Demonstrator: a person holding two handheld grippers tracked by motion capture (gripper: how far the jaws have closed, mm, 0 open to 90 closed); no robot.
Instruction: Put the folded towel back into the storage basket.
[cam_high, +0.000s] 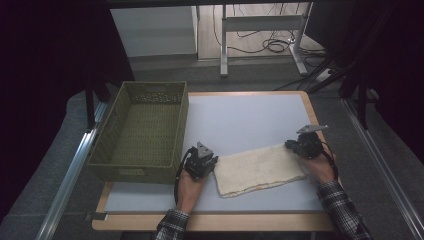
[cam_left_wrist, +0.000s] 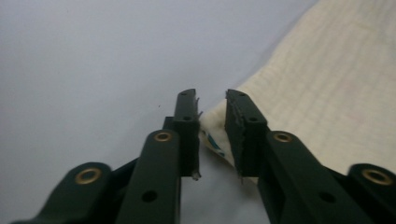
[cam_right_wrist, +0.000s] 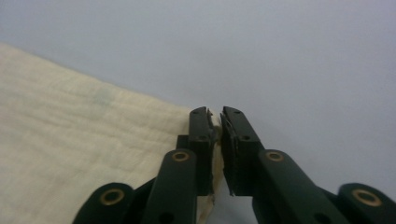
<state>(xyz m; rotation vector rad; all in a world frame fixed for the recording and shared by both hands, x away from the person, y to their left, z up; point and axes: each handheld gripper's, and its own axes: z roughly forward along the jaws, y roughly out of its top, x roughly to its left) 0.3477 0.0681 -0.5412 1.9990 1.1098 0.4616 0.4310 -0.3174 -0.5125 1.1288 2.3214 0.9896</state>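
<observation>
So the thing being worked here is a cream folded cloth (cam_high: 260, 170), lying flat on the desk (cam_high: 240, 120) toward the near edge, a bit right of centre and skewed so its right end sits farther back than its left. It looks like a waffle-ish towel, already folded into a long rectangle.

Both grippers are on its far corners, one per end. The right gripper (cam_right_wrist: 217, 122) has its jaws pinched down on the far right corner, with a sliver of fabric squeezed between them, so I'd call that one clamped on the cloth. The left gripper (cam_left_wrist: 212, 100) is at the far left corner, but its jaws stand apart with a clear gap. The corner sits right in that gap and there's a little blue tag or print just under it. So not gripping yet, just lined up to bite.

My guess at why it's set up like this: grabbing the two corners of the same long edge lets you lift that edge evenly and fold it over, or carry the whole thing without it flopping.

Just left of the cloth is an olive woven basket (cam_high: 142, 132), empty, its near right corner close to the left gripper's hand. That's probably where the cloth ends up. Plaid sleeves (cam_high: 345, 207) come in from the bottom.
</observation>
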